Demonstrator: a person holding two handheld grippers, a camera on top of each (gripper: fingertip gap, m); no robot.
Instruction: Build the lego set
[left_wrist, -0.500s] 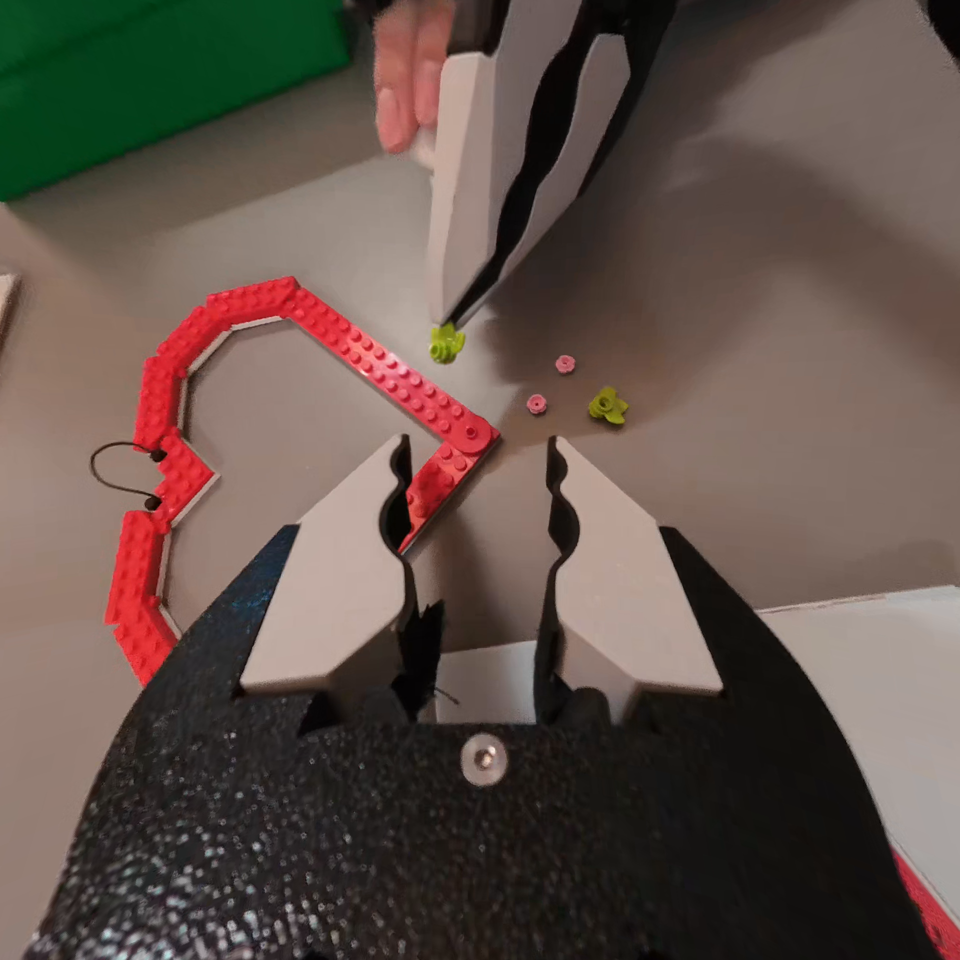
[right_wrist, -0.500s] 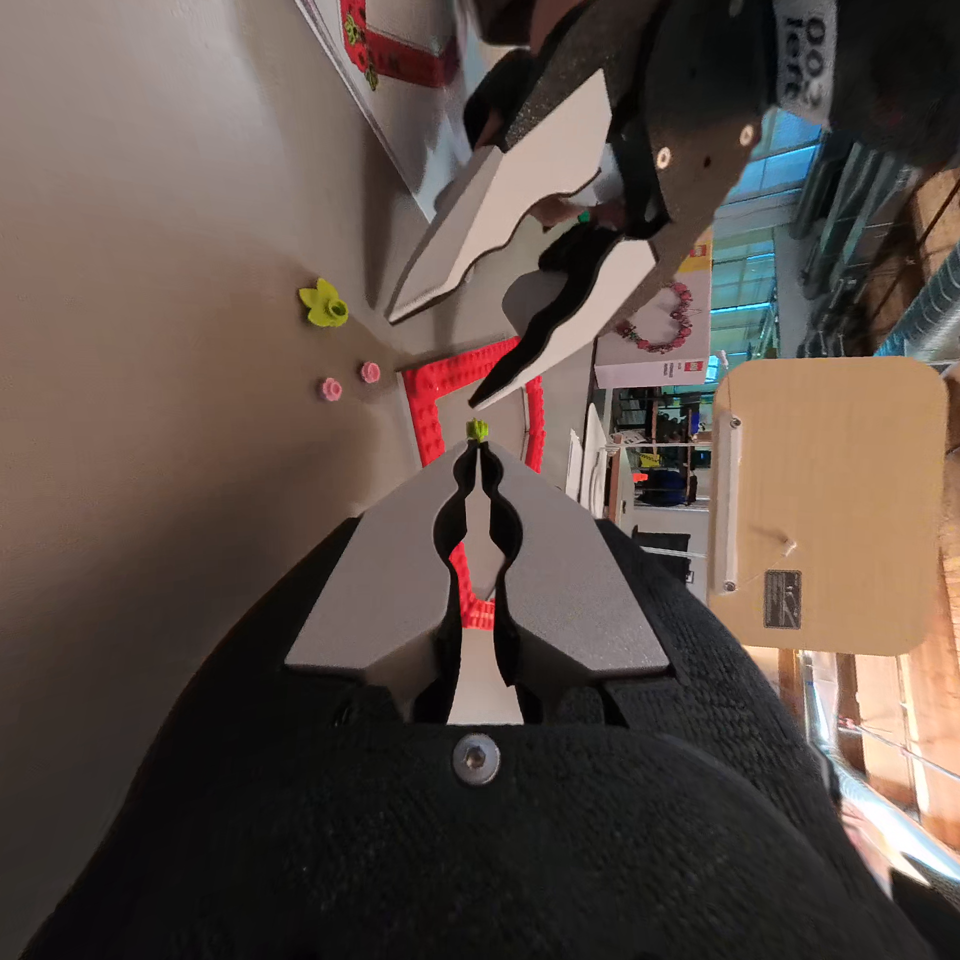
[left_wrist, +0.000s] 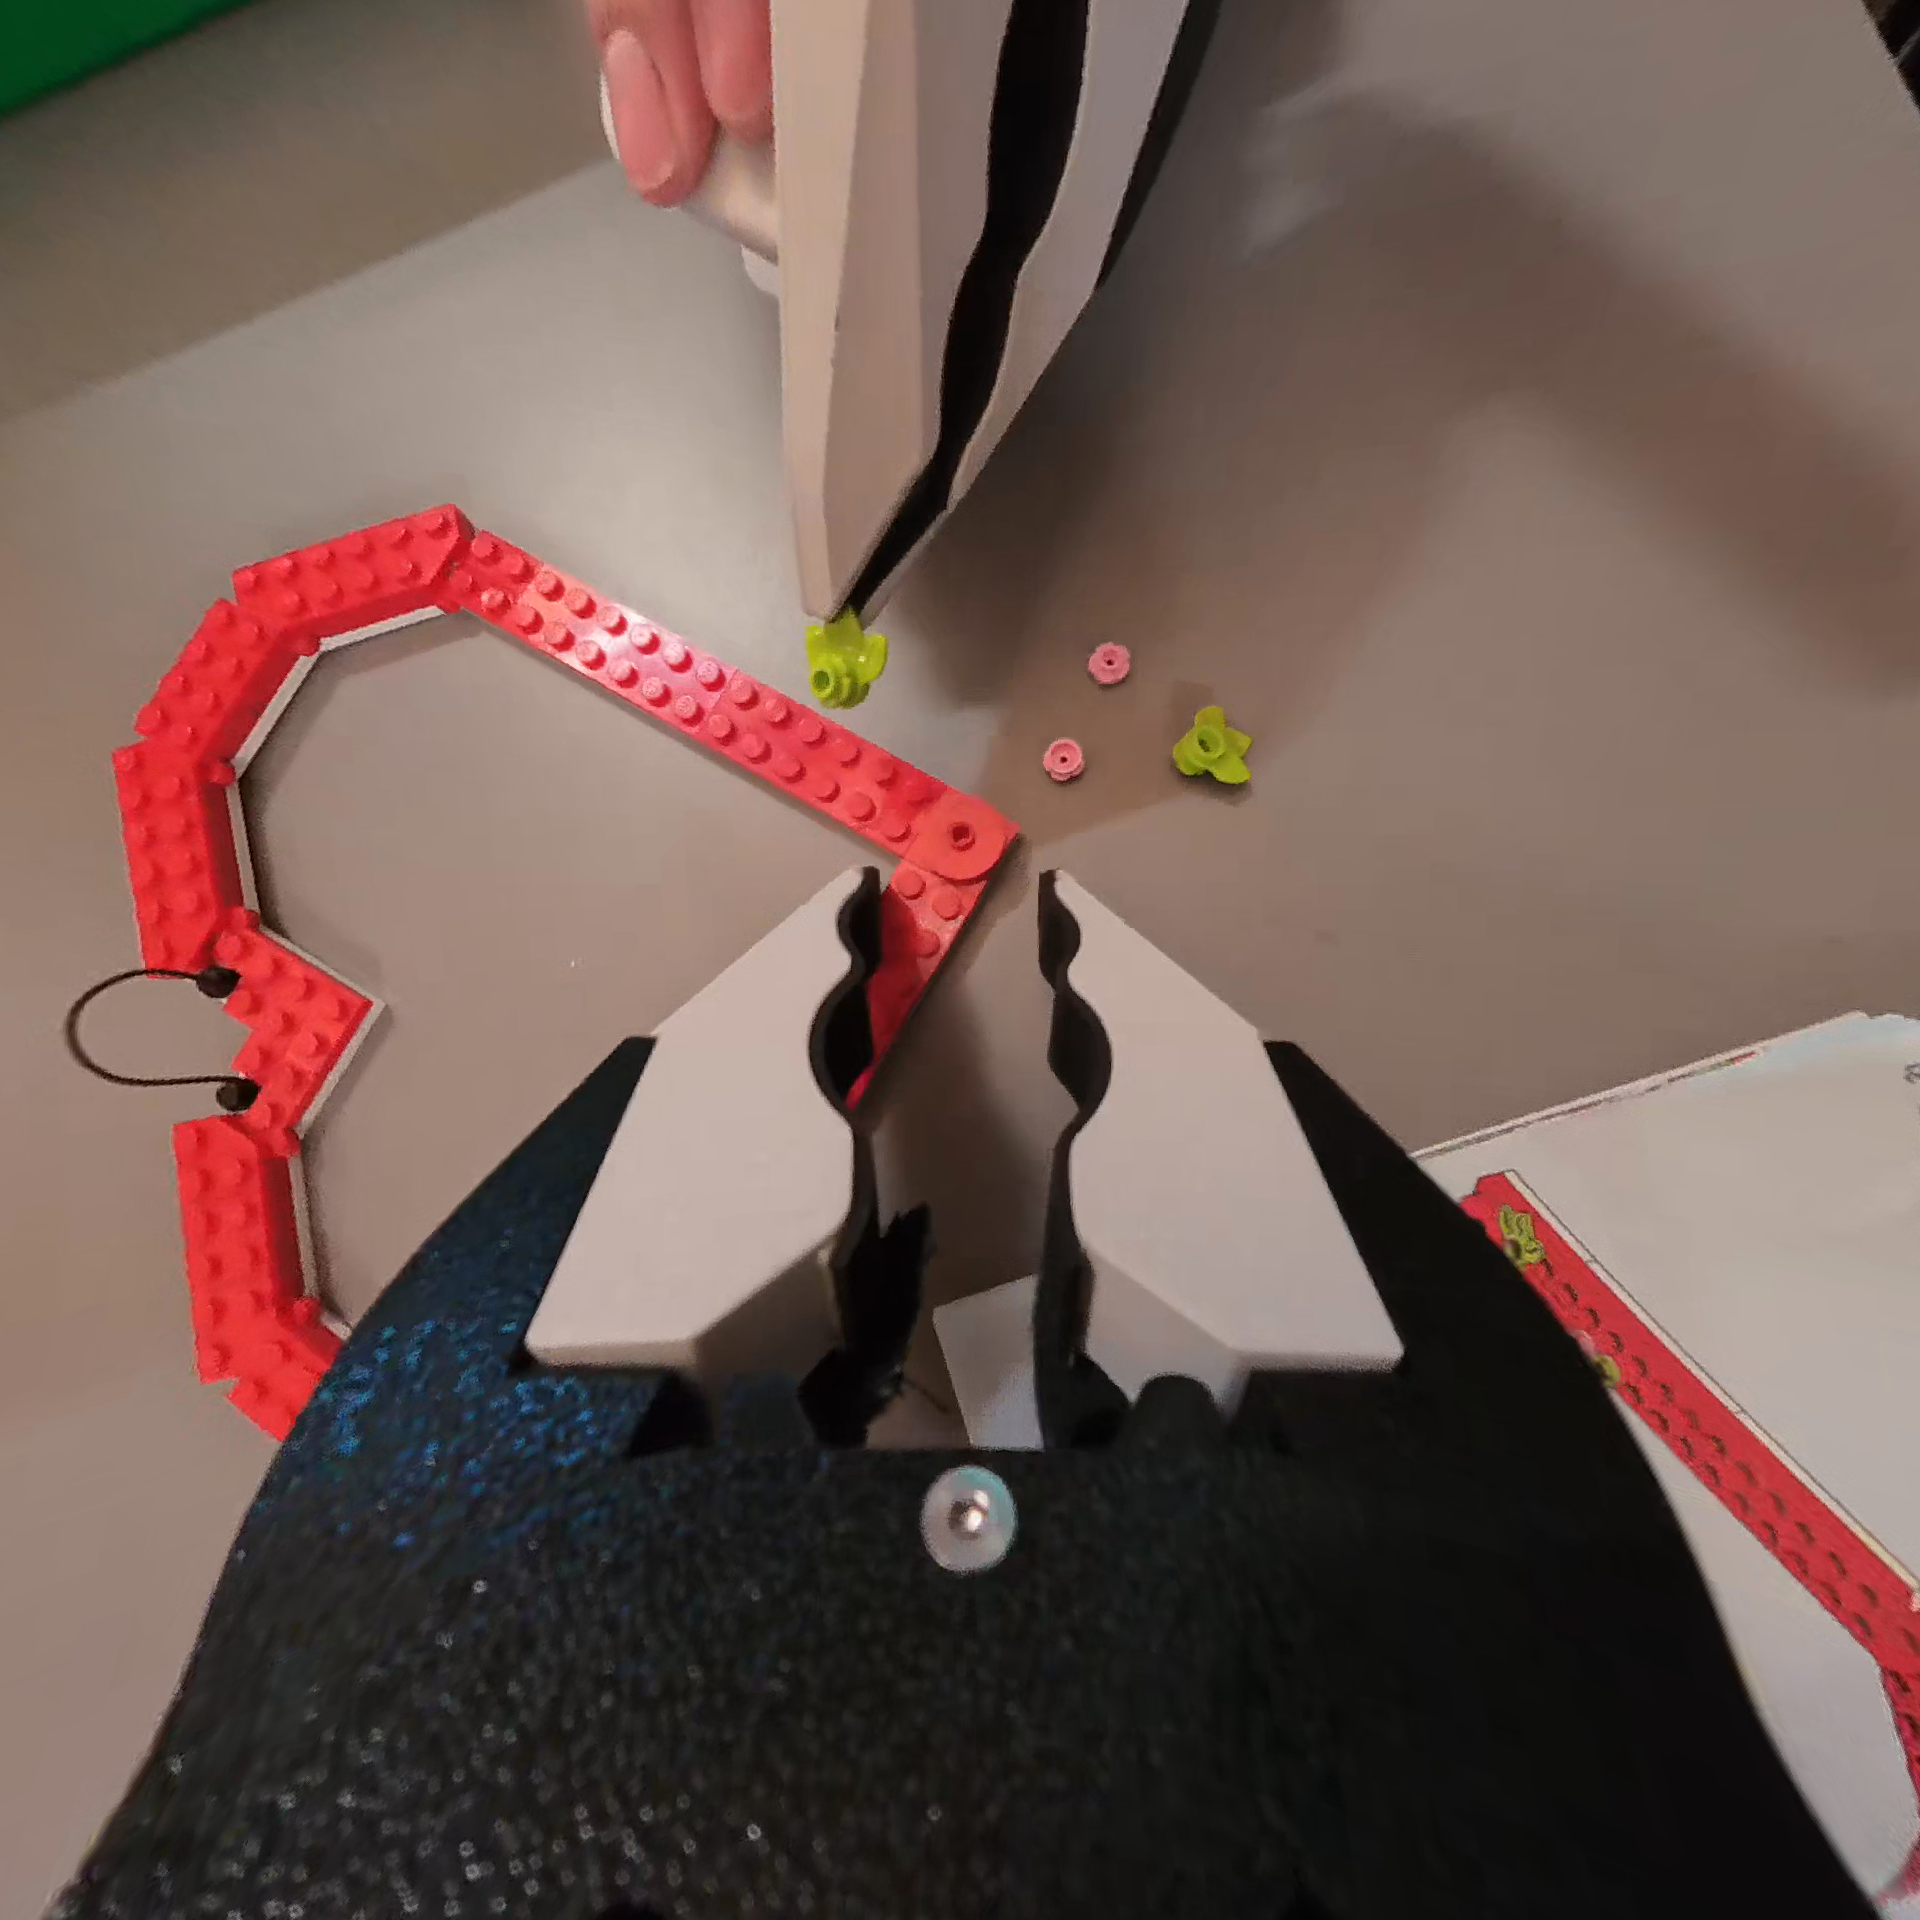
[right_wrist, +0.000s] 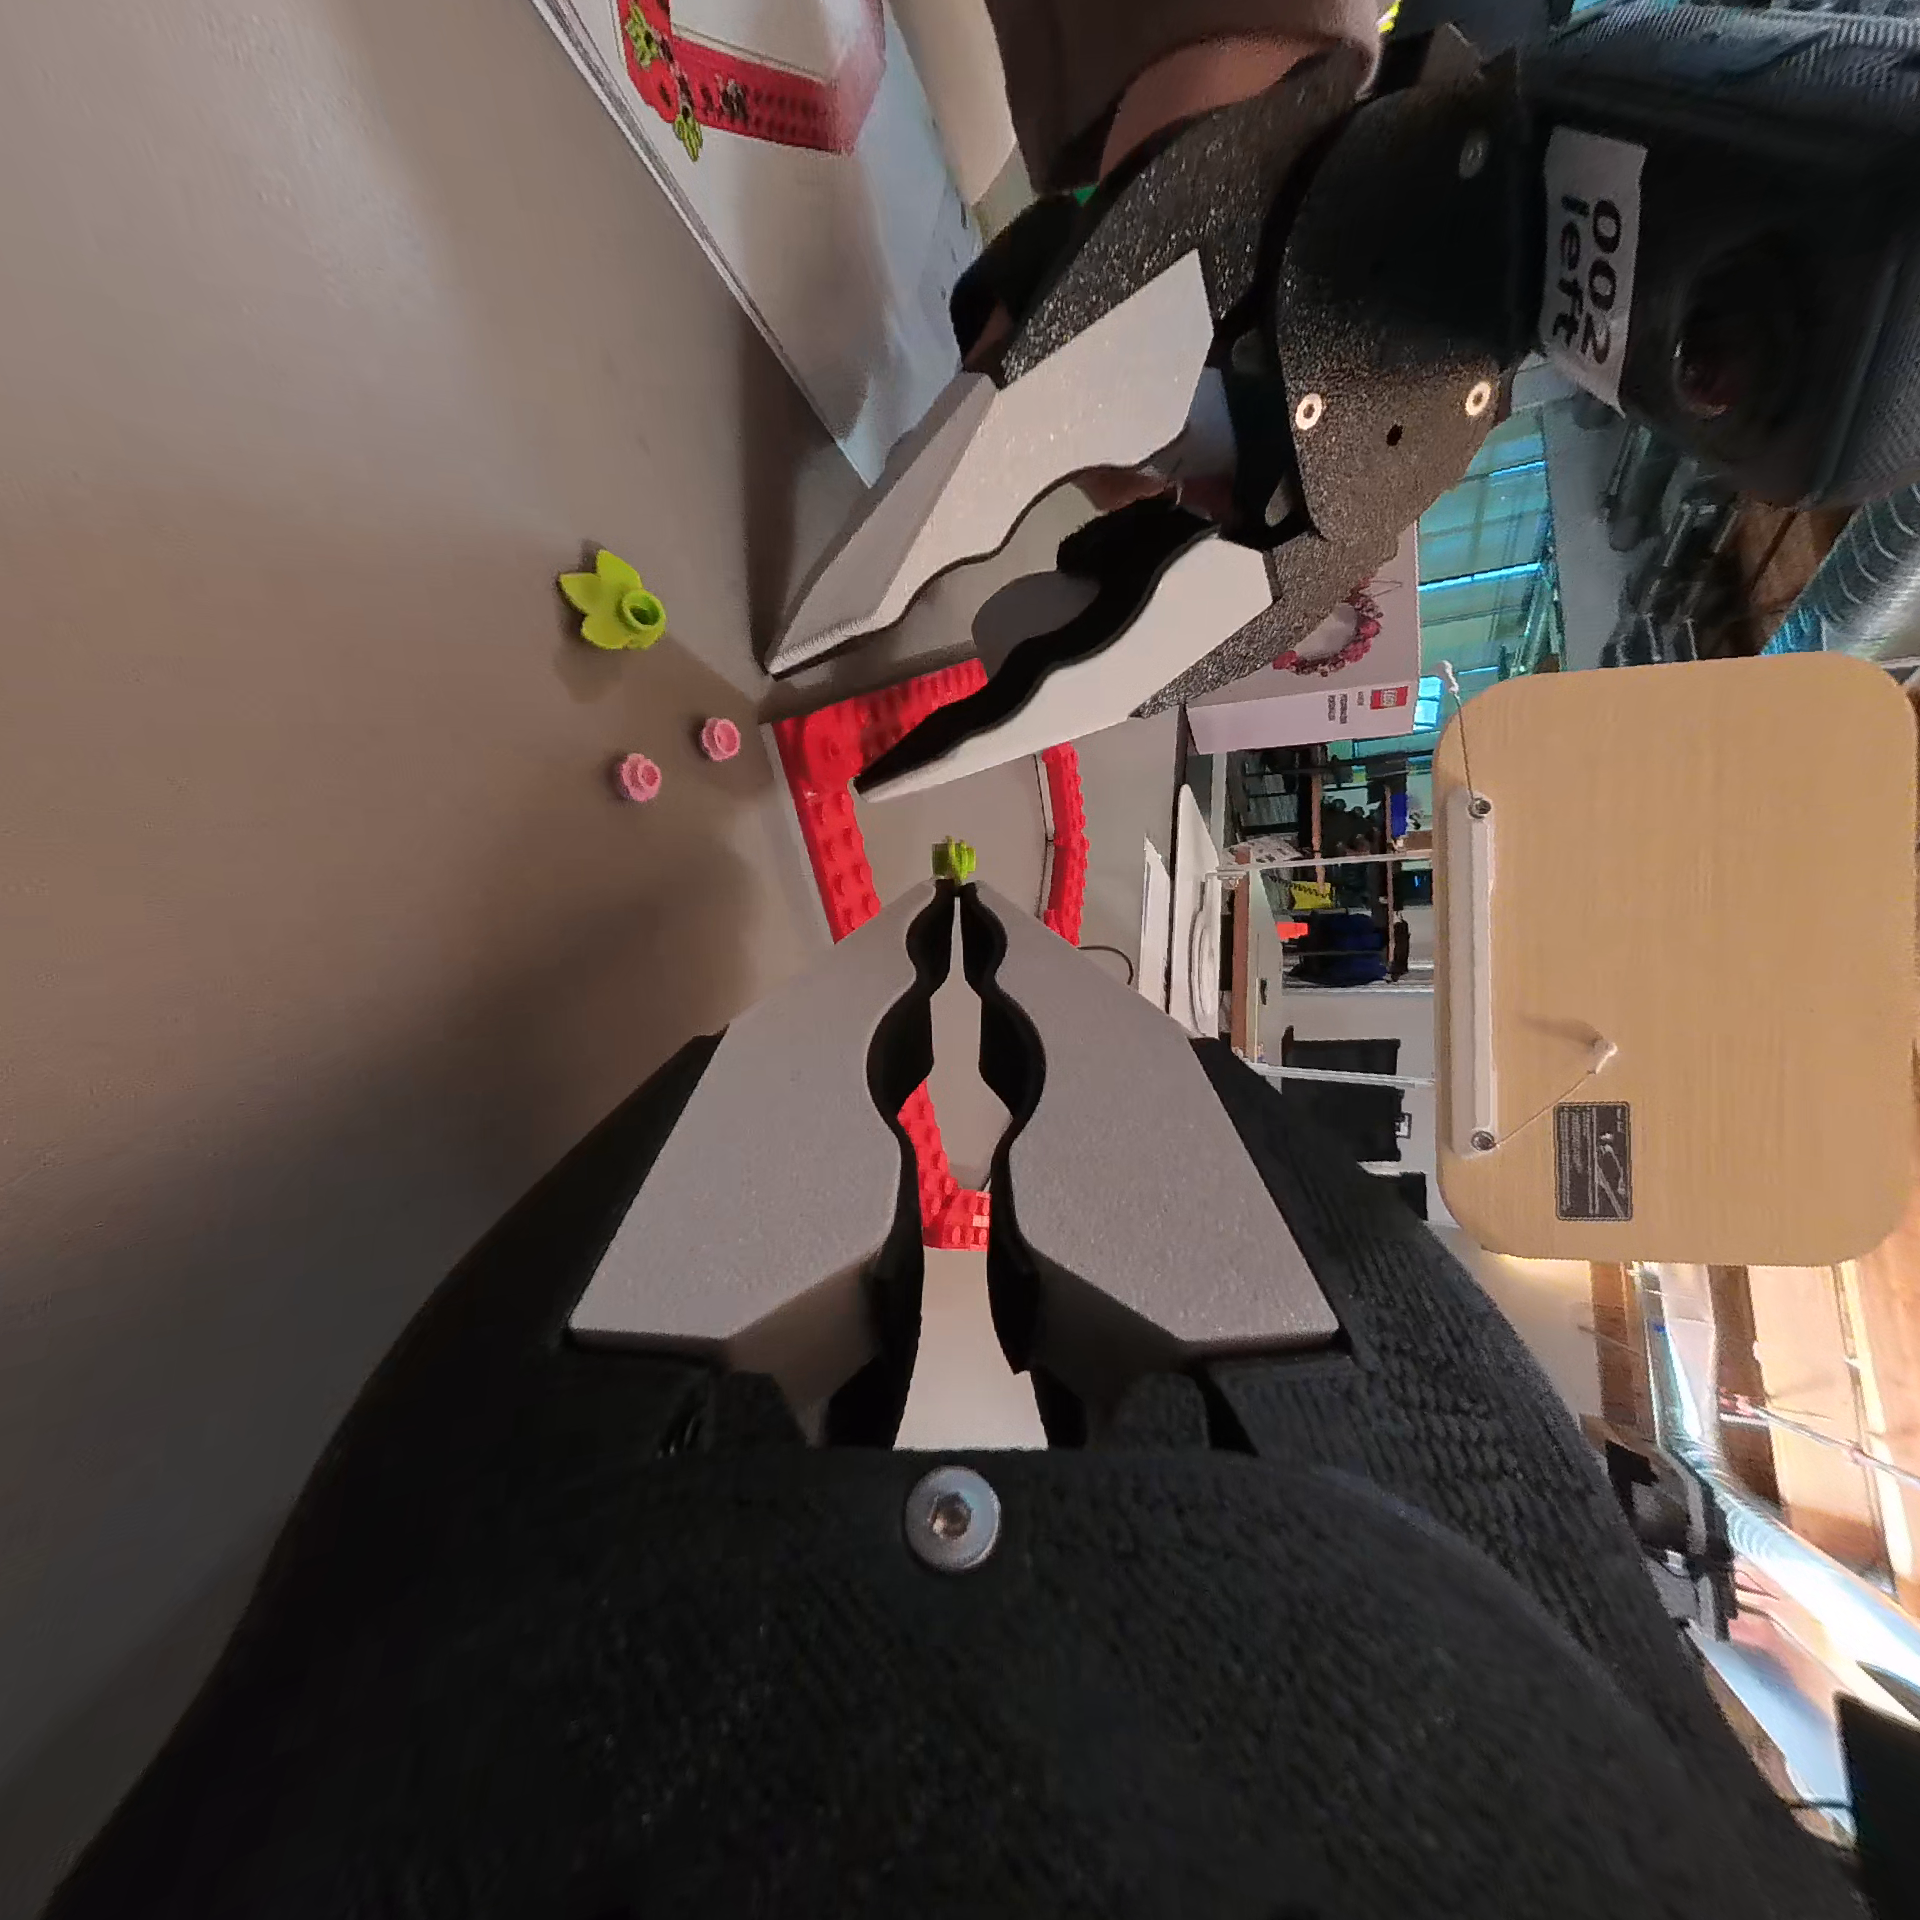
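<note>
Pinching a lime leaf piece (left_wrist: 844, 665) between its closed tips, our right gripper (left_wrist: 847, 608) holds it just above the far strip of the red heart frame (left_wrist: 665, 665) on the grey table (left_wrist: 1455, 520). Our left gripper (left_wrist: 956, 883) gapes empty over the heart's near point. To the right lie two pink studs (left_wrist: 1108, 663) and another lime leaf (left_wrist: 1210, 744); the instruction booklet (left_wrist: 1714, 1195) sits nearer us.

A red studded heart frame (left_wrist: 665, 675) lies flat on the counter (left_wrist: 520, 364). Beside its tip lie two pink studs (left_wrist: 1062, 758) and a lime leaf (left_wrist: 1210, 744); another leaf (left_wrist: 844, 665) is pinched just above the frame.
</note>
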